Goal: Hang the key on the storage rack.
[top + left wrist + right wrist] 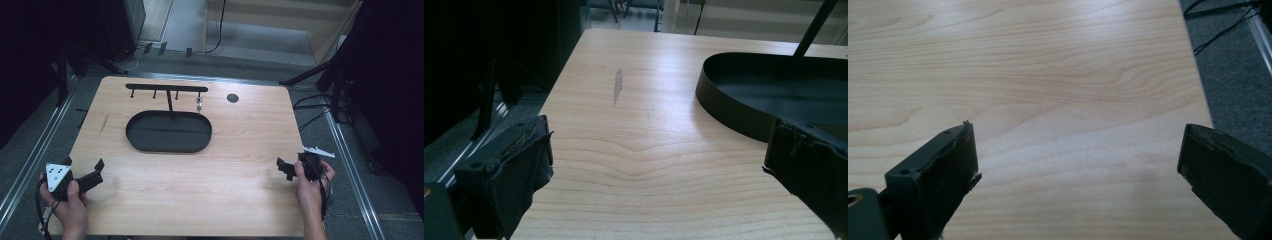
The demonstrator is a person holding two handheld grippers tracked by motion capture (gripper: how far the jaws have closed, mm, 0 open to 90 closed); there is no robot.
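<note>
We held the left hand-held gripper (82, 172) and the right hand-held gripper (286, 167) wide open and empty at the bench's (240, 150) near corners, with the small pendant (199, 105) hanging on the rack (167, 88) above the tray (168, 132) toward the far edge, so nothing looked started.

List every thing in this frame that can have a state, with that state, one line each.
left gripper: open, jaws wide apart, holding nothing, low over the table's near left corner.
right gripper: open, holding nothing, near the table's right edge.
oval black tray: upright on the table, nothing in it.
hook rack: standing upright from the tray's far side.
small silver item: hanging from the rack's rightmost hook.
table: flat, a round hole near its far edge.
</note>
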